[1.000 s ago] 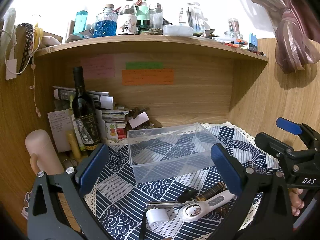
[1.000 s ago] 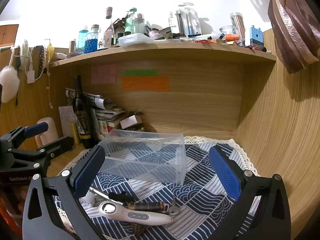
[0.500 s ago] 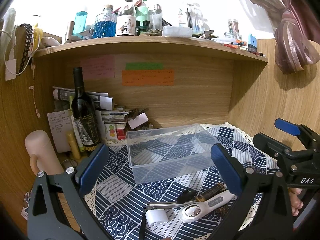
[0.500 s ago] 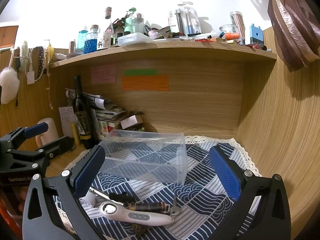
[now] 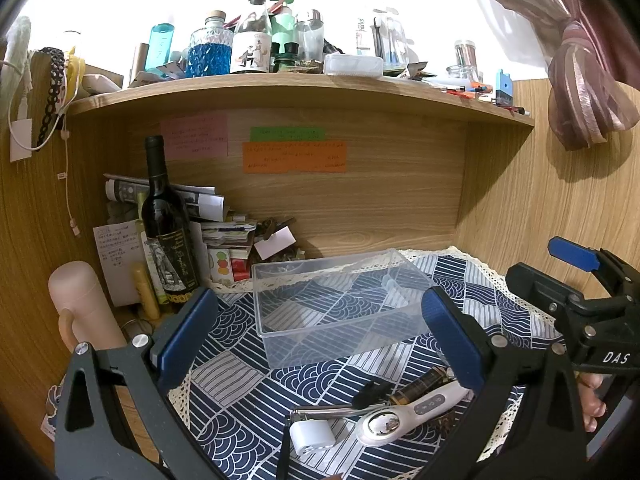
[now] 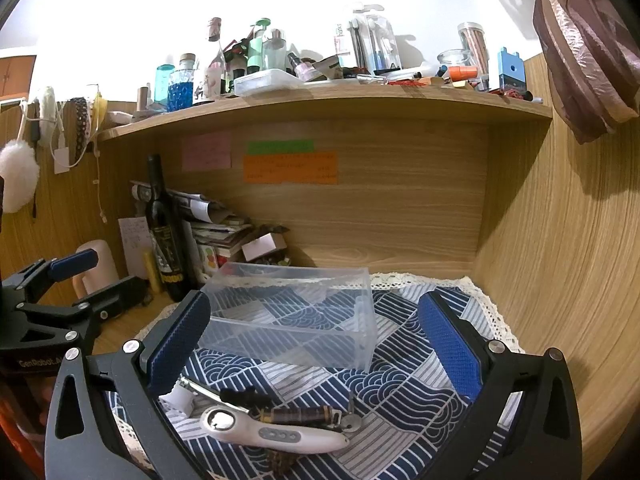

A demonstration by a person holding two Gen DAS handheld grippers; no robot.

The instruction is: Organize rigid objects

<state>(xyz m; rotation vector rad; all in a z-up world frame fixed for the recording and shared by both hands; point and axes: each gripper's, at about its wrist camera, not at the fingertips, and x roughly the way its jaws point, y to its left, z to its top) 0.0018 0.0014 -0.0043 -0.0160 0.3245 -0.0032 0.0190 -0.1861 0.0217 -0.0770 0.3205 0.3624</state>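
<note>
A clear plastic box [image 5: 340, 304] [image 6: 292, 316] sits empty on the blue patterned cloth [image 5: 240, 392] [image 6: 400, 380]. In front of it lies a small heap: a white handheld device [image 5: 404, 412] [image 6: 272, 434], a white roller with a metal handle [image 5: 314, 434] [image 6: 182, 398], a brown striped stick [image 5: 422, 384] [image 6: 304, 415] and a black piece [image 5: 370, 392] [image 6: 240, 396]. My left gripper [image 5: 320, 344] is open above the heap, nothing between its pads. My right gripper [image 6: 316, 344] is open too, hovering over the same heap. Each gripper shows at the other view's edge.
A dark wine bottle [image 5: 166, 232] [image 6: 164, 232], stacked papers [image 5: 224, 236], a pink flask [image 5: 82, 304] and a yellow tube [image 5: 146, 292] crowd the back left corner. Wooden walls close the back and right. The shelf [image 5: 300, 88] above carries several bottles.
The views have shifted only slightly; both grippers stay open and the objects have not moved.
</note>
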